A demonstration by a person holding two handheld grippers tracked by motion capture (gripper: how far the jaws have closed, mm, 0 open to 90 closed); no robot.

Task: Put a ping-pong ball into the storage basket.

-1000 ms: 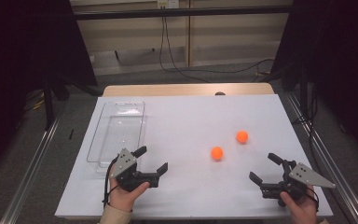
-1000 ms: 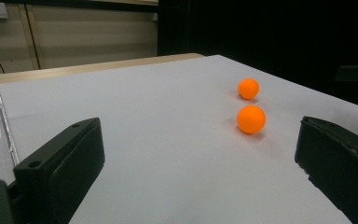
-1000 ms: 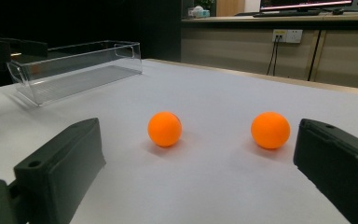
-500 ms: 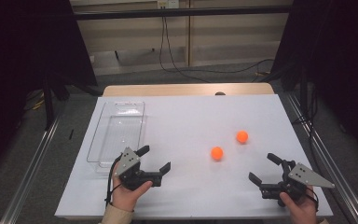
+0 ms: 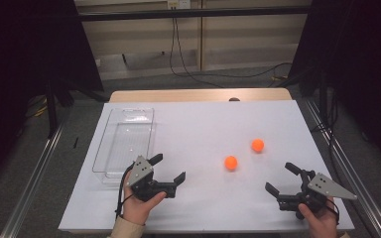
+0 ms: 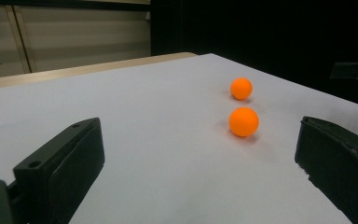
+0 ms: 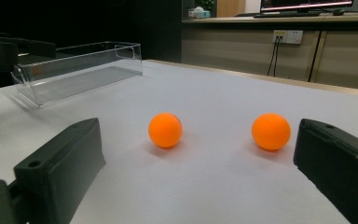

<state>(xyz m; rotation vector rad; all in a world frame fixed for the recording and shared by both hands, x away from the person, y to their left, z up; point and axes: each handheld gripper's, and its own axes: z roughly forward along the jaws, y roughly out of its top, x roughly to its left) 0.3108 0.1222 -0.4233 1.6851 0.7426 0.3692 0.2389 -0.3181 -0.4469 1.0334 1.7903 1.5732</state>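
Note:
Two orange balls lie on the white table: the near ball [image 5: 231, 162] [image 6: 244, 122] [image 7: 165, 129] and the far ball [image 5: 257, 145] [image 6: 241, 88] [image 7: 271, 131]. My left gripper [image 5: 168, 167] [image 6: 200, 158] is open and holds nothing. It rests low at the front left and points at the balls from a short way off. Held in the other hand at the front right, my right gripper [image 5: 279, 177] [image 7: 198, 163] is also open. It faces both balls, which sit apart from its jaws.
A clear plastic tray [image 5: 124, 144] [image 7: 74, 70] lies empty along the table's left side, just behind the left gripper. The table's front edge runs close under both hands. Dark stands and cables surround the table.
The left gripper has crept slightly to the right, toward the balls. The right gripper and both balls have stayed put.

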